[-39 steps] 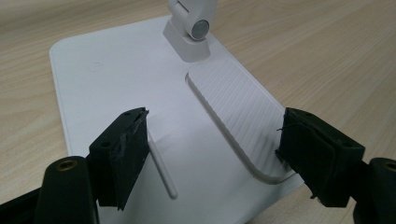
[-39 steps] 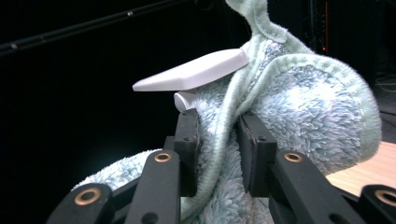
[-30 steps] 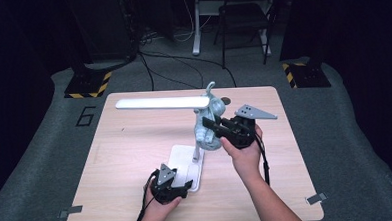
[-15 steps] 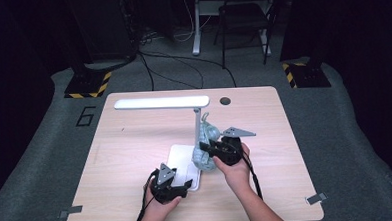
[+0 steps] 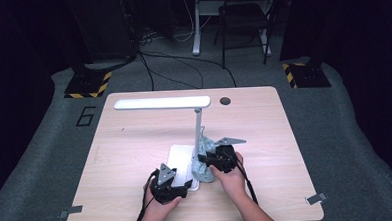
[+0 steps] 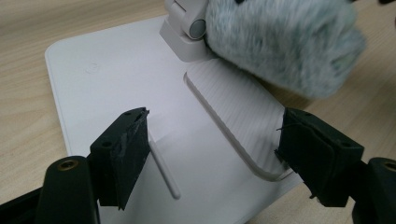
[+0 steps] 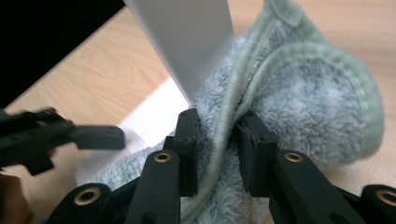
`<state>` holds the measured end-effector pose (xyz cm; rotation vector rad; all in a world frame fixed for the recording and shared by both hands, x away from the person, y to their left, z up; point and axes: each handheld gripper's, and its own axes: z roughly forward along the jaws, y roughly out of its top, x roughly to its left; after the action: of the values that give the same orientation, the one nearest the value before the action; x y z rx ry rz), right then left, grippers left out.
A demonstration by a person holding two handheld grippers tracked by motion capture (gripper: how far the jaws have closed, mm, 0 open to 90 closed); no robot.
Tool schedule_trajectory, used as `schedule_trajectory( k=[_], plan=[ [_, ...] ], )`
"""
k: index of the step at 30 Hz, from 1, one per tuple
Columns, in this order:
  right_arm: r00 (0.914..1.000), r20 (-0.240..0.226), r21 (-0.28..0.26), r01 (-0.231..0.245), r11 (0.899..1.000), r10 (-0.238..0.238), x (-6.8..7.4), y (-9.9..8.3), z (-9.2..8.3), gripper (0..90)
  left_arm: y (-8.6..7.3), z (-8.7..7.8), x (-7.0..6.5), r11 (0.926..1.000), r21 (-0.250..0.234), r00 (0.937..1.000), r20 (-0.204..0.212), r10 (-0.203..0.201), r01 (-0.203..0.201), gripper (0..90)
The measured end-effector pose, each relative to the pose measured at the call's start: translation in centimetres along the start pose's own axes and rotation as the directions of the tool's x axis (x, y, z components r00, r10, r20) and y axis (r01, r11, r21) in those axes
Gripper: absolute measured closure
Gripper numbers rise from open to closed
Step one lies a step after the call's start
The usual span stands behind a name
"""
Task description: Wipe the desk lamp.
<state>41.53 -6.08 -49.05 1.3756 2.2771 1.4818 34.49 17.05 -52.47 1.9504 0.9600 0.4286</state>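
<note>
White desk lamp (image 5: 197,121) on pale wooden worktop (image 5: 126,158). Right claw (image 7: 217,135) clamped on fluffy grey-green cloth (image 7: 299,107) against lamp post. Left claw (image 6: 212,154) apart, straddling white lamp base (image 6: 116,79).

Lab or studio recording bay. Wooden table (image 5: 135,143) on grey carpet (image 5: 46,162); hazard-striped stand bases (image 5: 88,85), floor cables (image 5: 181,56), dark surrounds.

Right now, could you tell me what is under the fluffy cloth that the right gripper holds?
The cloth lies against the white lamp base at the foot of the post, spilling onto the table. The base's edge there is covered by it.
</note>
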Motion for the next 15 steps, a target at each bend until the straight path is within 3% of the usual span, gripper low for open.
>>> schedule_trajectory(
  k=[9, 15],
  plan=[
    [0.9976, -0.022, -0.131, 0.062, 0.989, -0.065, 1.6, 3.3, -3.4, 71.3, 0.0, 0.0, 0.0, 1.0000, 0.000, 1.0000, 0.001, -0.004, 0.004, 24.5],
    [0.9897, -0.028, -0.236, 0.130, 0.963, -0.140, 3.2, 5.8, -6.3, 71.3, 0.0, 0.0, 0.1, 1.0000, 0.004, 1.0000, 0.000, 0.005, -0.005, 24.5]
  ],
)
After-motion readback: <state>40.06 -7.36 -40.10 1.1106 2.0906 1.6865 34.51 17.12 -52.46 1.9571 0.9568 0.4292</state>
